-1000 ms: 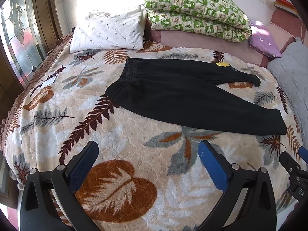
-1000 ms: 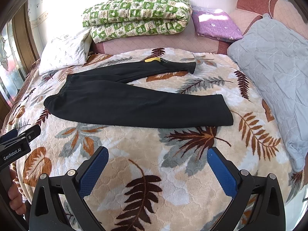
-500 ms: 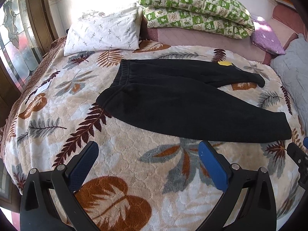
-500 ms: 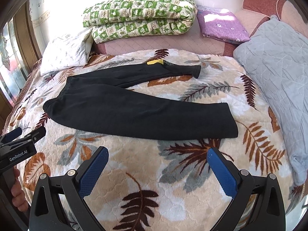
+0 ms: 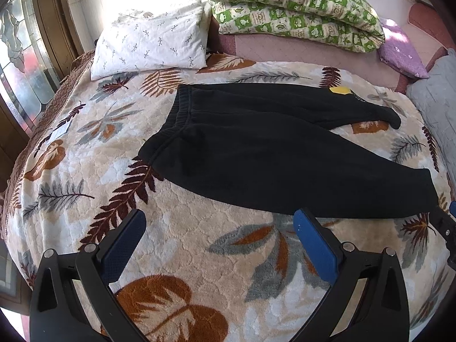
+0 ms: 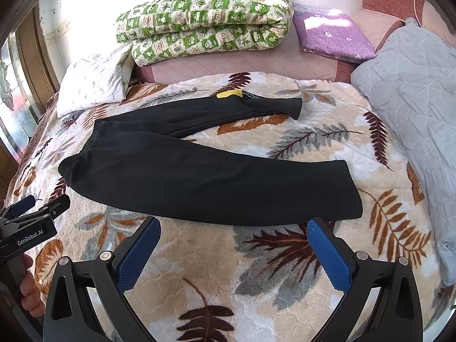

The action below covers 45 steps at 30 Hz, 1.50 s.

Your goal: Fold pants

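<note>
Black pants (image 5: 256,154) lie flat on the leaf-patterned blanket (image 5: 182,245), waistband to the left, legs spread apart to the right. A yellow tag (image 5: 339,89) sits on the far leg. They also show in the right wrist view (image 6: 199,176). My left gripper (image 5: 219,233) is open and empty, just short of the near leg's lower edge. My right gripper (image 6: 230,239) is open and empty, just short of the near leg by its cuff (image 6: 350,191). The left gripper also shows at the left edge of the right wrist view (image 6: 31,222).
A white pillow (image 5: 151,45) and a folded green quilt (image 5: 293,8) lie at the head of the bed. A purple cushion (image 6: 333,34) and a grey pillow (image 6: 413,108) lie to the right. A window frame (image 5: 48,28) is on the left.
Both grippers have moved forward toward the pants, which now fill more of each view. The jaws stay open.
</note>
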{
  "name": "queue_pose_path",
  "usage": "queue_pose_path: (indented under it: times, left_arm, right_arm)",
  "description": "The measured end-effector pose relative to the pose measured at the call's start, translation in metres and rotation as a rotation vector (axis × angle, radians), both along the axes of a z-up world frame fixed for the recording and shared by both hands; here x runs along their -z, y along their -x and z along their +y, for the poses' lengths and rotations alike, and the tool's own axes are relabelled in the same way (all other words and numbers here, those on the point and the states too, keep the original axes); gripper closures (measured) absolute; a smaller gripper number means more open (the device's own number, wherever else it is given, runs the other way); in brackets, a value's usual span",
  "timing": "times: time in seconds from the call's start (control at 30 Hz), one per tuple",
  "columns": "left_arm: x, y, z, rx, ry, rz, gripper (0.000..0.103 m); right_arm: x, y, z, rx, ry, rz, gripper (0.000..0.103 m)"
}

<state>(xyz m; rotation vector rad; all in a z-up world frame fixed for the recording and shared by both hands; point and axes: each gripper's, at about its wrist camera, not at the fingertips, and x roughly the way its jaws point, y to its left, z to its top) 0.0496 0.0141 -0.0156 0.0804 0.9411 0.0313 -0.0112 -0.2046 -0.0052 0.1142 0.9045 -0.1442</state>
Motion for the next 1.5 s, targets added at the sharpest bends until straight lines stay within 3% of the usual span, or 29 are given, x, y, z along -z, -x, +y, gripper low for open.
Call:
queue_pose_path:
  times: [0.1,0.23,0.47,0.7,0.77,0.87,1.03,1.2,1.3,1.33,1.4,1.43,1.5]
  left_arm:
    - [-0.004,-0.030,0.009,0.001,-0.011,0.072,0.000]
    - [-0.018,-0.080,0.035,-0.013,0.055,0.143,0.000]
    - [-0.016,-0.181,0.068,-0.057,0.018,0.250,0.000]
    - [0.020,-0.250,0.091,-0.126,0.103,0.397,0.000]
    - [0.028,-0.262,0.094,-0.144,0.133,0.419,0.000]
    - [0.035,-0.276,0.096,-0.149,0.188,0.441,0.000]
    - [0.045,-0.298,0.100,-0.144,0.266,0.486,0.000]
    - [0.054,-0.312,0.103,-0.150,0.311,0.509,0.000]
    - [0.063,-0.320,0.096,-0.135,0.293,0.529,0.000]
    - [0.065,-0.322,0.094,-0.128,0.287,0.536,0.005]
    - [0.068,-0.325,0.089,-0.107,0.281,0.549,0.023]
    - [0.069,-0.327,0.087,-0.098,0.273,0.560,0.040]
    - [0.070,-0.328,0.082,-0.092,0.207,0.566,0.055]
  right_arm:
    - [-0.002,-0.009,-0.013,0.007,-0.018,0.008,0.000]
    - [-0.014,-0.033,-0.043,-0.018,-0.047,0.008,0.000]
    - [-0.041,-0.129,-0.137,0.007,-0.081,0.011,0.000]
    - [0.015,-0.240,-0.186,0.001,-0.239,0.191,0.005]
    - [0.034,-0.256,-0.192,0.034,-0.258,0.233,0.011]
    - [0.052,-0.271,-0.201,0.054,-0.357,0.240,0.023]
    - [0.066,-0.289,-0.204,0.050,-0.417,0.242,0.029]
    - [0.069,-0.295,-0.212,0.060,-0.437,0.239,0.030]
    - [0.071,-0.298,-0.218,0.060,-0.435,0.240,0.030]
    - [0.072,-0.299,-0.220,0.059,-0.437,0.240,0.032]
    - [0.074,-0.301,-0.222,0.051,-0.443,0.241,0.037]
    - [0.074,-0.303,-0.223,0.047,-0.437,0.243,0.041]
    - [0.075,-0.307,-0.222,0.024,-0.417,0.253,0.053]
